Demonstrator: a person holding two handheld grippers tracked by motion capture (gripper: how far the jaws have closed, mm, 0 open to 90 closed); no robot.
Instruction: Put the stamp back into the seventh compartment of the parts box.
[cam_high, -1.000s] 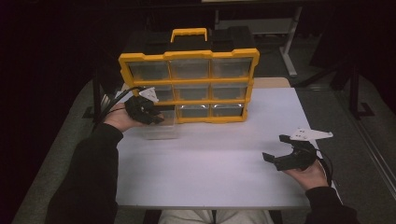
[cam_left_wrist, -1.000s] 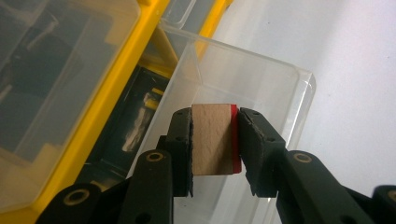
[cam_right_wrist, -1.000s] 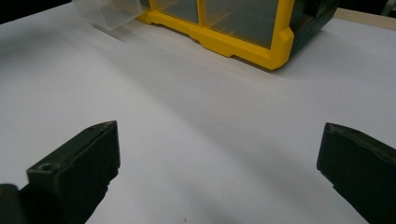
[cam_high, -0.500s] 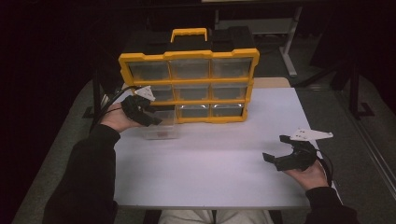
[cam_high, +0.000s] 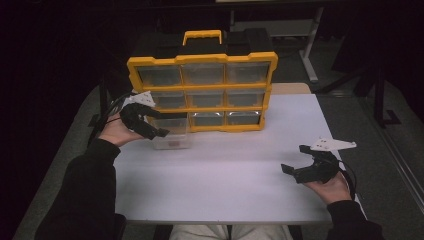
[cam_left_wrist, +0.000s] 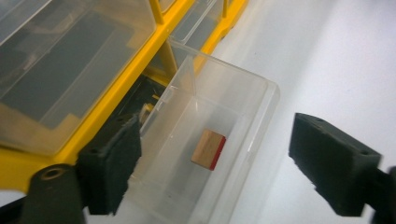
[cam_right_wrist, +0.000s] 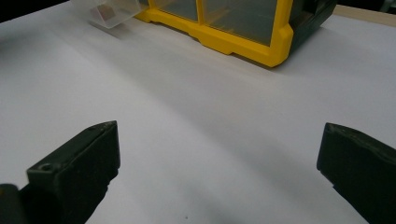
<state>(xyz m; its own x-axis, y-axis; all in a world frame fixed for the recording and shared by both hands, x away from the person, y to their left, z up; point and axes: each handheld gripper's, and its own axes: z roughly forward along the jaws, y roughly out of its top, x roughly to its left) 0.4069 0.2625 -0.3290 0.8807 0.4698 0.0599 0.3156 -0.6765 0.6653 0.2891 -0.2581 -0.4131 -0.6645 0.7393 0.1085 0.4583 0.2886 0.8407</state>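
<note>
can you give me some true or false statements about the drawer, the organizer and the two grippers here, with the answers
1. The clear drawer is pulled out of the yellow organizer. True.
2. The drawer holds several metal screws. False: one small wooden block with a red edge lies in it.
3. The left gripper is clamped on the drawer. False: its jaws have just been opening and stand apart, the drawer between them, the right-hand jaw clear of it.
4. The right gripper is open over bare white table. True.
5. The organizer's handle is yellow. True.
</note>
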